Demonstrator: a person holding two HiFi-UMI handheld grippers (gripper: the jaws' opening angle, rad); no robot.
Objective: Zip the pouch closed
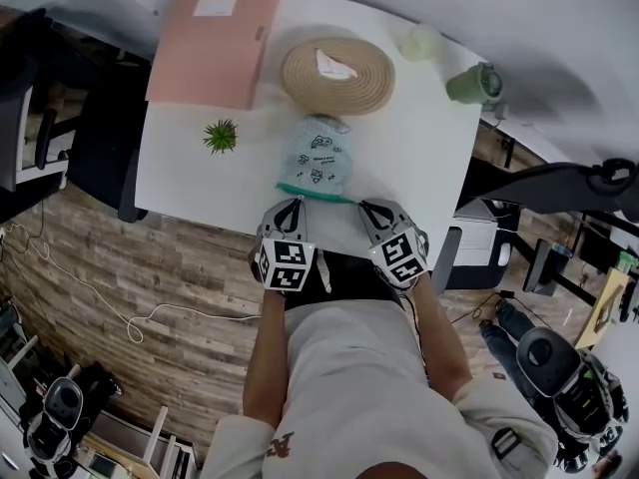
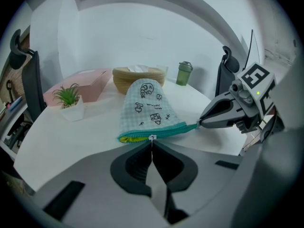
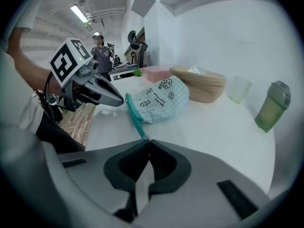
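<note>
At table (image 1: 419,138) edge, left tool (image 1: 296,202) clamping pouch (image 1: 318,158) zip pull (image 2: 152,137), barely visible, right tool (image 1: 365,206) pinching zip end (image 3: 137,126).

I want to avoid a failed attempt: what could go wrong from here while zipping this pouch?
1. The left tongs pinch only the tiny zipper pull, which may slip out.
2. The right tongs hold only the thin teal zipper end; if it slips, the pouch may slide along instead of closing.
3. The pouch lies near the table edge and could be dragged off.
</note>
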